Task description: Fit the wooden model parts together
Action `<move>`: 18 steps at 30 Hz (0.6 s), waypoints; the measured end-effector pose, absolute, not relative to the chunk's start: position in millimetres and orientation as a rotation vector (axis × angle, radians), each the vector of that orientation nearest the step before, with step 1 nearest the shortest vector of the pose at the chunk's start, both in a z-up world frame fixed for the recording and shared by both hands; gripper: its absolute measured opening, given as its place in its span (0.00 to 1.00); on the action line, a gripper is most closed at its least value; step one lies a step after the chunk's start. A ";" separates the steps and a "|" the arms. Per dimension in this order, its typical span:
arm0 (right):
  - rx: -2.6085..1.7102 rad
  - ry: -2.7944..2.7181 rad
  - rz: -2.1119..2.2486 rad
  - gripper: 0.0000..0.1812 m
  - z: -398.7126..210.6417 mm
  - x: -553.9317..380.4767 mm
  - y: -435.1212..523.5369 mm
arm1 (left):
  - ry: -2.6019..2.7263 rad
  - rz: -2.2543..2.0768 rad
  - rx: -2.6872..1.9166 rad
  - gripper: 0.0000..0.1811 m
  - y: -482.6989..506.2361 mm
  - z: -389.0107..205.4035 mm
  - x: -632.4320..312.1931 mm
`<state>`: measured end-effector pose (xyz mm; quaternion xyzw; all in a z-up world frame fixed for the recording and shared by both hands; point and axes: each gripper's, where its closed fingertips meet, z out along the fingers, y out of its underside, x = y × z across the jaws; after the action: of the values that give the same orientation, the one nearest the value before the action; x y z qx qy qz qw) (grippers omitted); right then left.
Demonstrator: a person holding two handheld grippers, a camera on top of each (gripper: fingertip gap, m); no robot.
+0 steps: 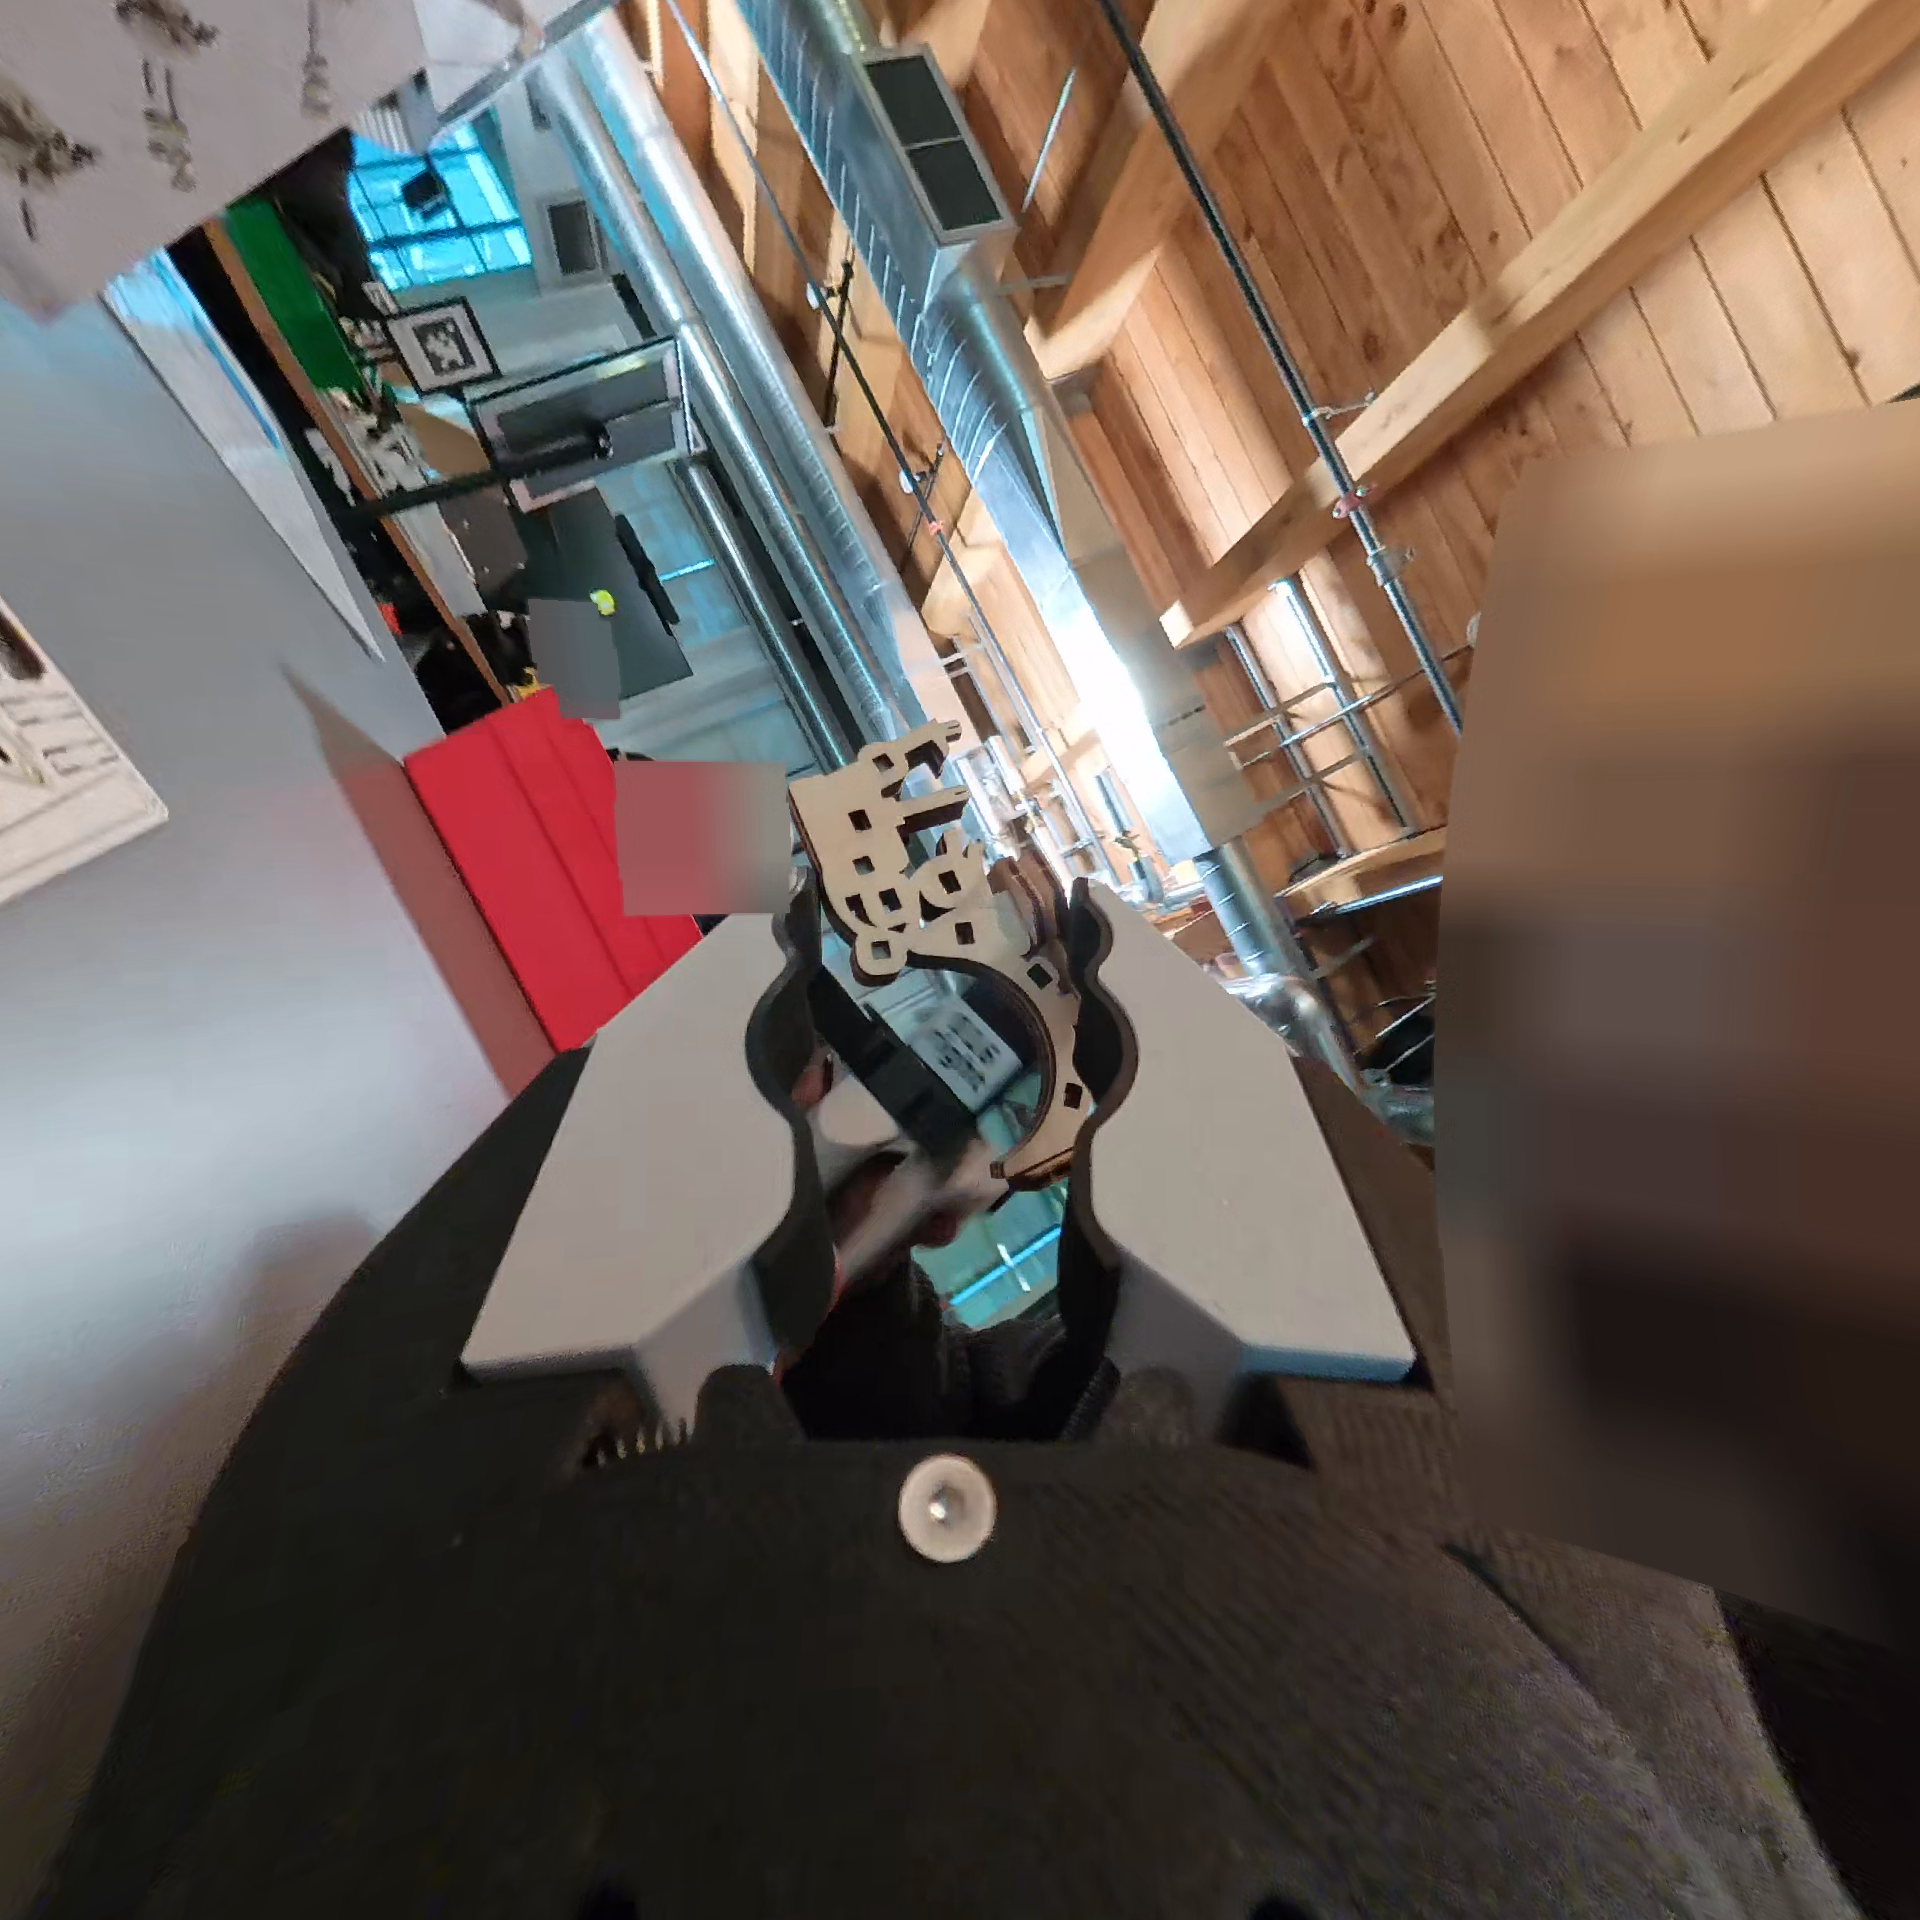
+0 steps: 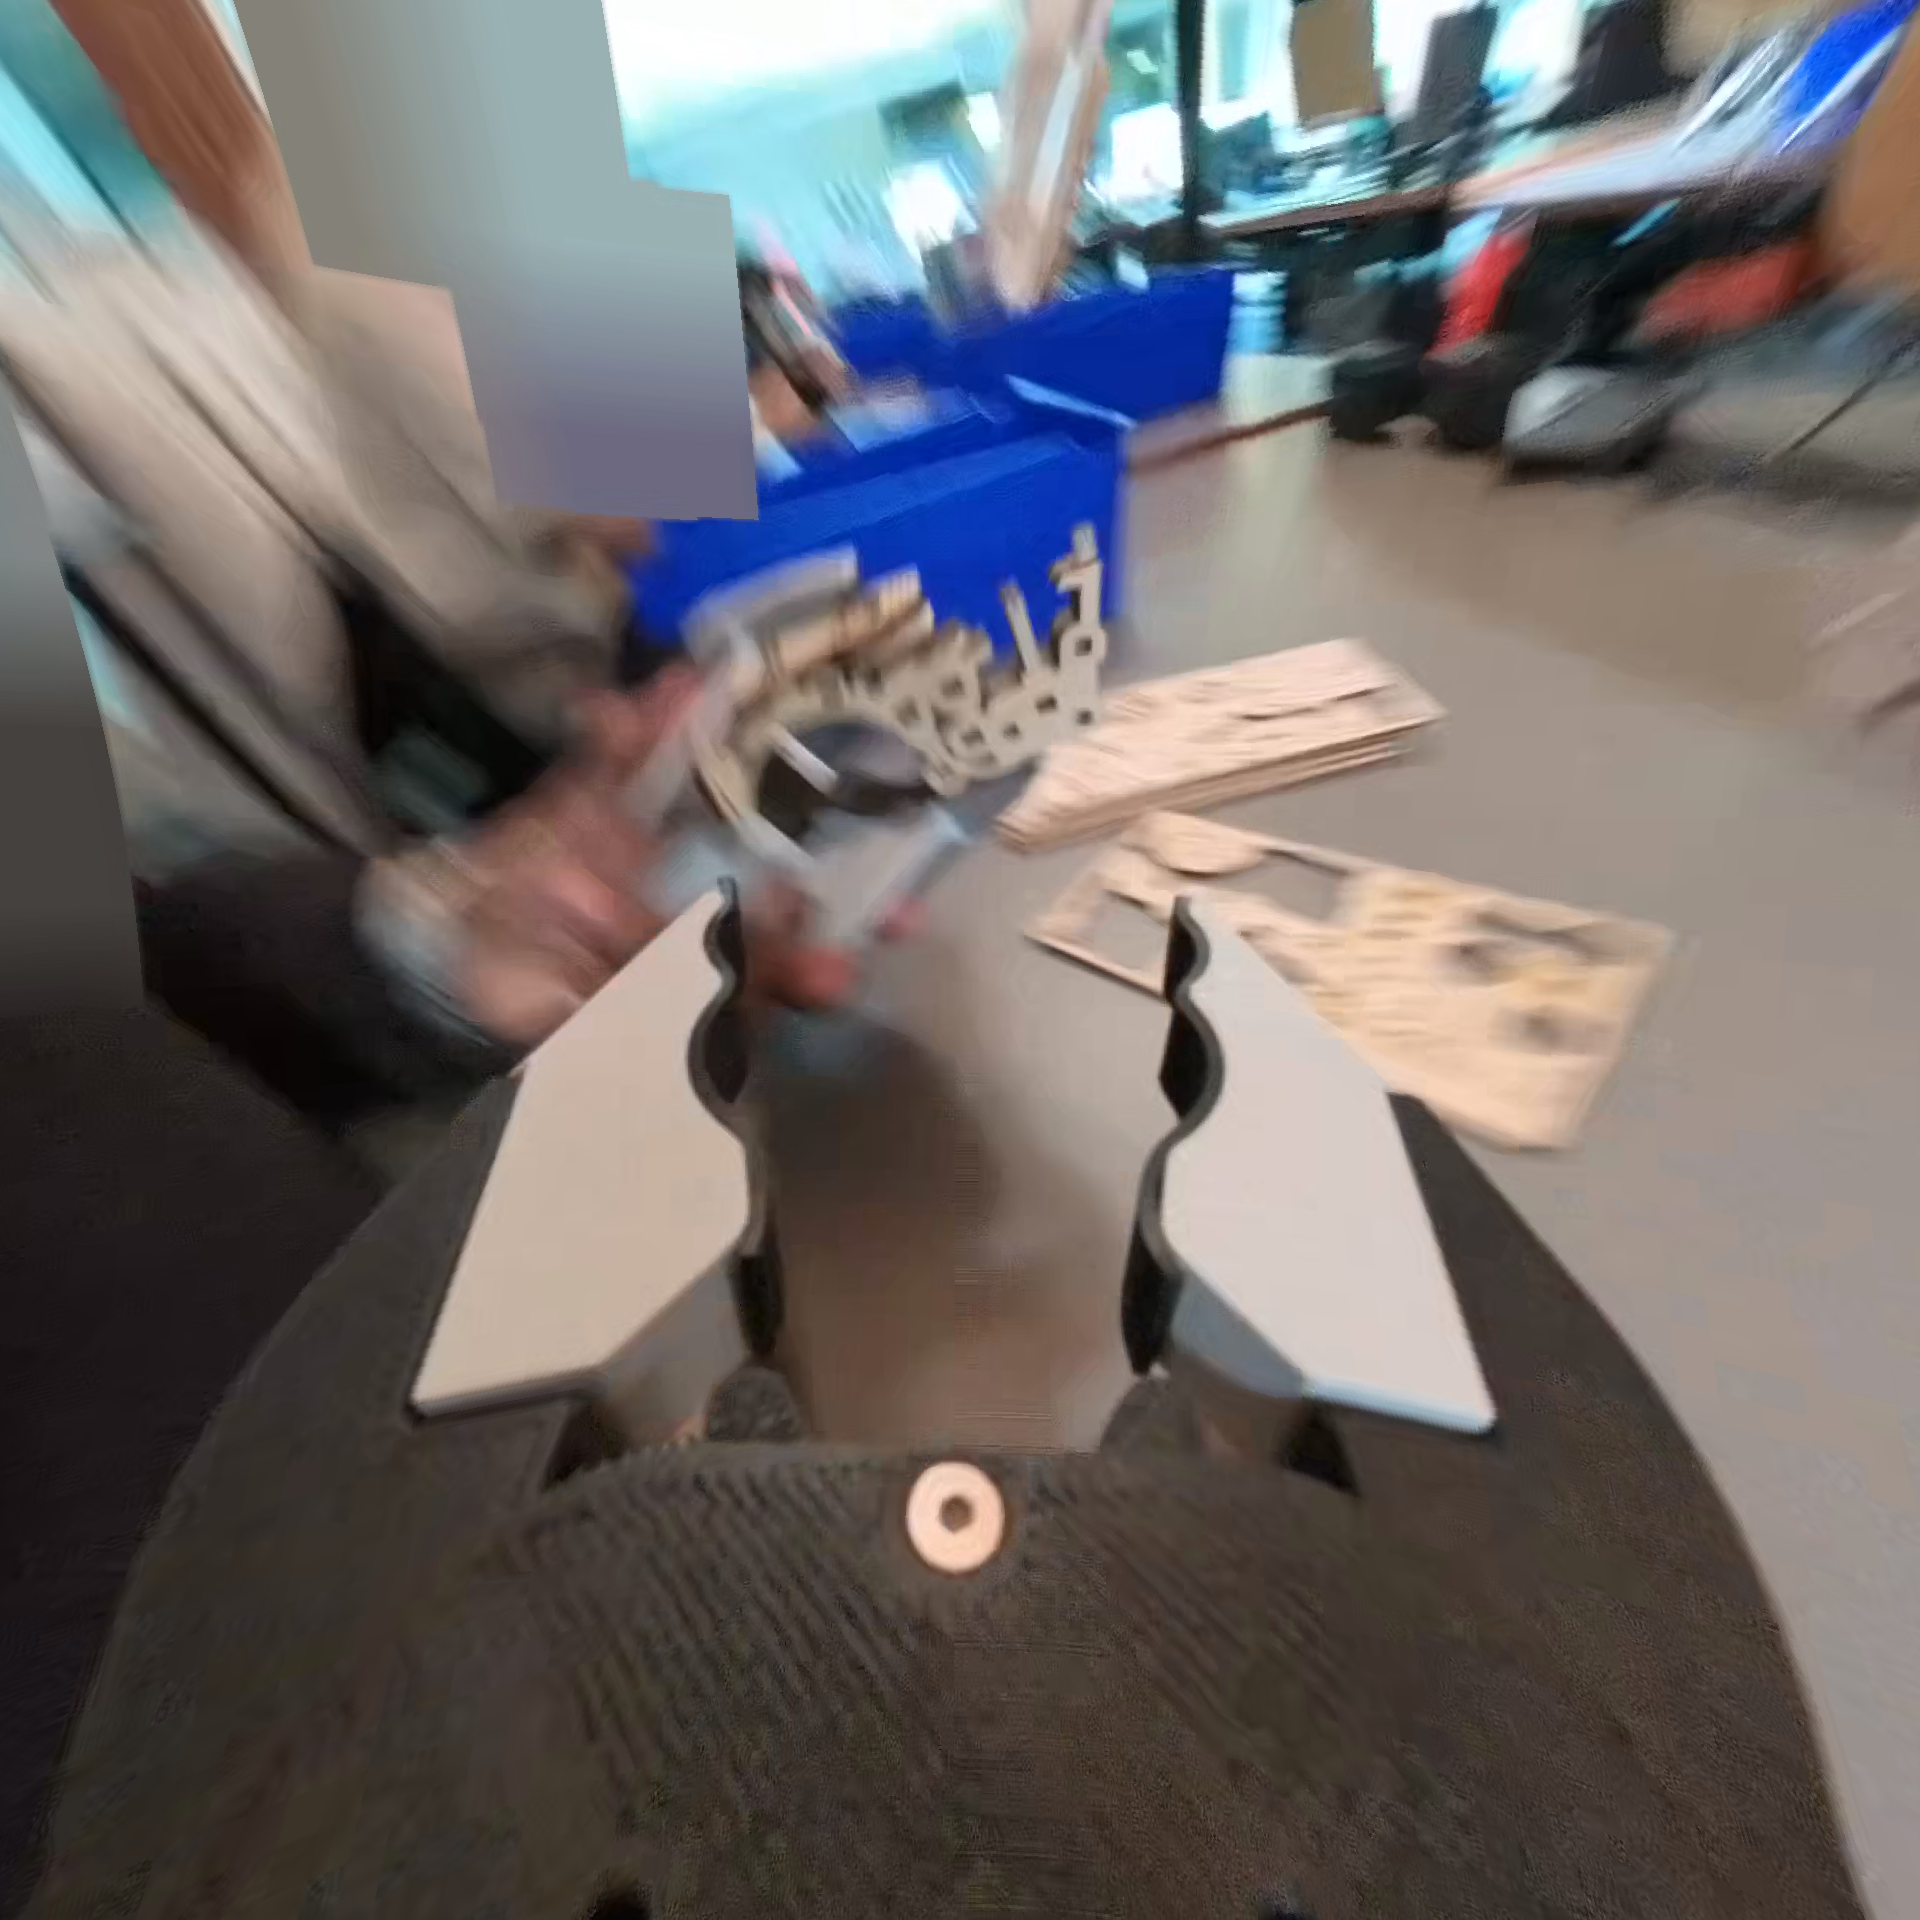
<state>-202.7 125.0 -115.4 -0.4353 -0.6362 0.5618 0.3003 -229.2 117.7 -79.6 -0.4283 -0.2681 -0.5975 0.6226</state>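
My left gripper point(image 1: 940, 914) points up toward the ceiling and is shut on a partly built wooden model point(image 1: 914, 873), a pale laser-cut piece with square holes and a curved arch. The arch point(image 1: 1044, 1039) lies against the right finger. The model also shows in the right wrist view point(image 2: 935, 686), blurred, held up by a hand point(image 2: 540, 914) with the left gripper. My right gripper point(image 2: 953, 904) is open and empty. It sits just short of the model, over the grey surface point(image 2: 1558, 748).
A stack of wooden part sheets point(image 2: 1226, 738) and a punched-out sheet point(image 2: 1403, 987) lie on the grey surface to the right. Blue boxes point(image 2: 935, 499) stand behind the model. In the left wrist view there are ceiling ducts point(image 1: 935, 312) and a red panel point(image 1: 520, 852). Some 5 cm of space lies between my two pairs of fingers.
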 end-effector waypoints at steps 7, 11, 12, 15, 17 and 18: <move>-1.521 -1.316 2.413 0.39 -80.6 -194.3 112.3 | -0.536 -1.270 -1.064 0.26 122.2 -76.6 -213.0; -1.542 -1.216 2.505 0.33 -74.6 -192.6 112.6 | -0.494 -1.274 -1.085 0.26 125.2 -74.7 -199.9; -1.553 -1.188 2.545 0.30 -74.1 -192.1 113.6 | -0.487 -1.279 -1.082 0.26 125.4 -73.9 -198.0; -1.571 -1.160 2.592 0.25 -74.9 -191.8 115.5 | -0.476 -1.292 -1.074 0.26 125.4 -72.2 -194.8; -1.568 -1.165 2.589 0.24 -74.9 -191.7 115.7 | -0.470 -1.293 -1.075 0.26 125.2 -70.9 -193.7; -1.568 -1.166 2.582 0.22 -75.3 -191.9 115.9 | -0.463 -1.282 -1.083 0.26 125.2 -70.6 -192.9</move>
<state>-191.9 115.9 -75.3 -0.4837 -0.3598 0.7964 -0.0481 -192.9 125.2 -70.6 -0.4757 -0.2032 -0.5632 0.6444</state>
